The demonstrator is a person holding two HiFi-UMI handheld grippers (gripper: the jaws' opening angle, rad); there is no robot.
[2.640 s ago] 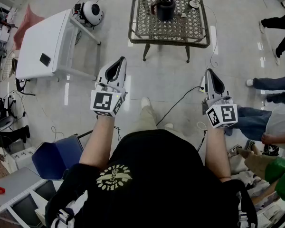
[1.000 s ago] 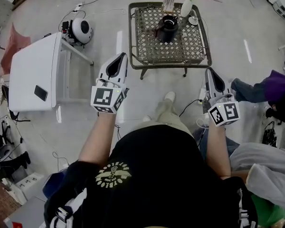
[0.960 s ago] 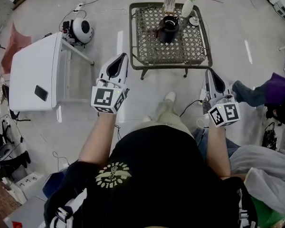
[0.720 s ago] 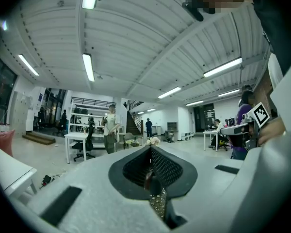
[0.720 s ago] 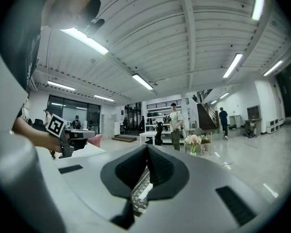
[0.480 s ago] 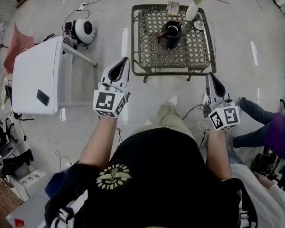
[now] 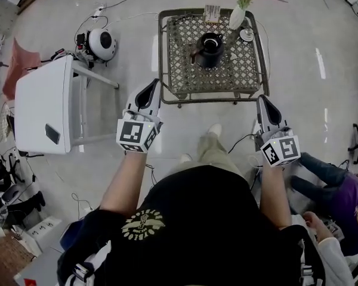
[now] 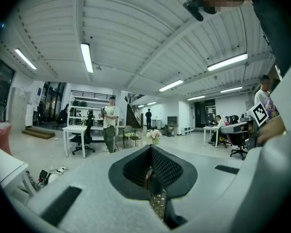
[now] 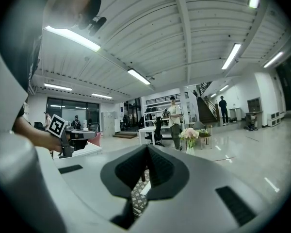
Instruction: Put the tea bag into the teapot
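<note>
Head view: the table (image 7: 161,52) is sitting lower and nearer than a second ago, so the person is closing in on it and the reach is about to become possible. The teapot (image 7: 210,48) is standing on the table at 12 o'clock, its mouth open upward. A vase (image 7: 237,18) is standing at 1 o'clock from it. A small packet (image 7: 212,12) is lying at the table's far edge; it may be the tea bag, but it is too small to tell. The left gripper (image 7: 153,84) is hovering just short of the table's near rim at 11 o'clock, and the right gripper (image 7: 262,99) at 1 o'clock. Both are touching nothing.

Left gripper view: the jaws are pressing together at the tips, with nothing between them. The vase (image 8: 153,136) is showing just above them at 12 o'clock.

Right gripper view: the jaws are meeting fully closed and are carrying nothing. The vase (image 9: 190,147) is standing at 2 o'clock from them. Judging by this, picking up the tea bag is not yet starting.
</note>
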